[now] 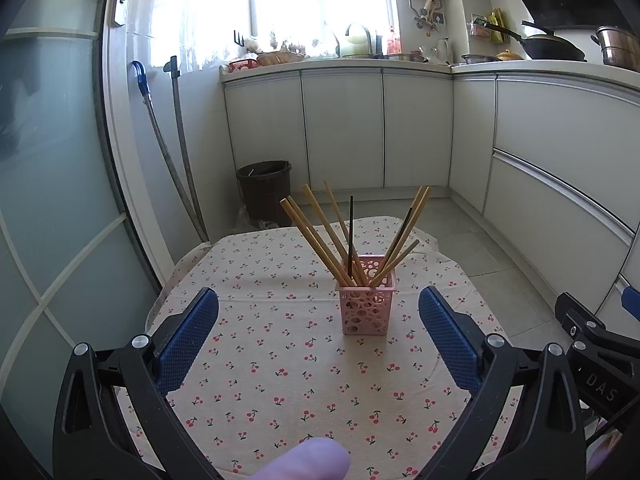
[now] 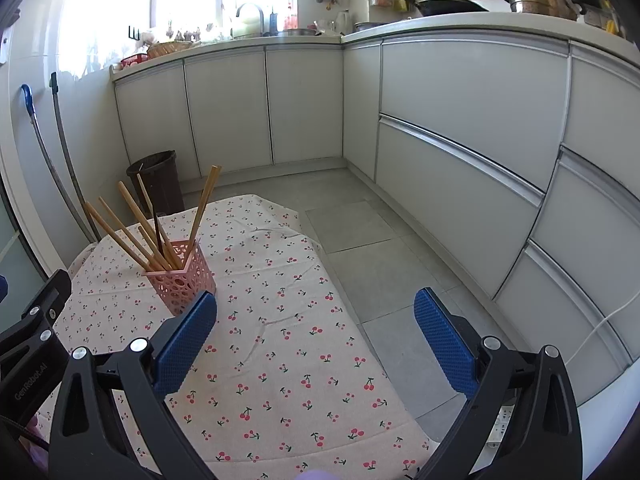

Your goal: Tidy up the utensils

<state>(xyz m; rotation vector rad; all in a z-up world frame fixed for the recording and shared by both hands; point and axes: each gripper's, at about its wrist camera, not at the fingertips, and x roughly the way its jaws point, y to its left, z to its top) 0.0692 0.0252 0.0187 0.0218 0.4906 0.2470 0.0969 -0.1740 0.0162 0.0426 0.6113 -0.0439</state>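
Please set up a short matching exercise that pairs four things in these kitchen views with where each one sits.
Things:
1. chopsticks
2. pink holder
3. dark bin
4. black wok

Places:
A. on the floor past the far edge of the table
B. on the cherry-print tablecloth
C. up on the counter
D. standing fanned out in the pink holder

Pairs: 1-D, 2-B, 3-A, 4-C
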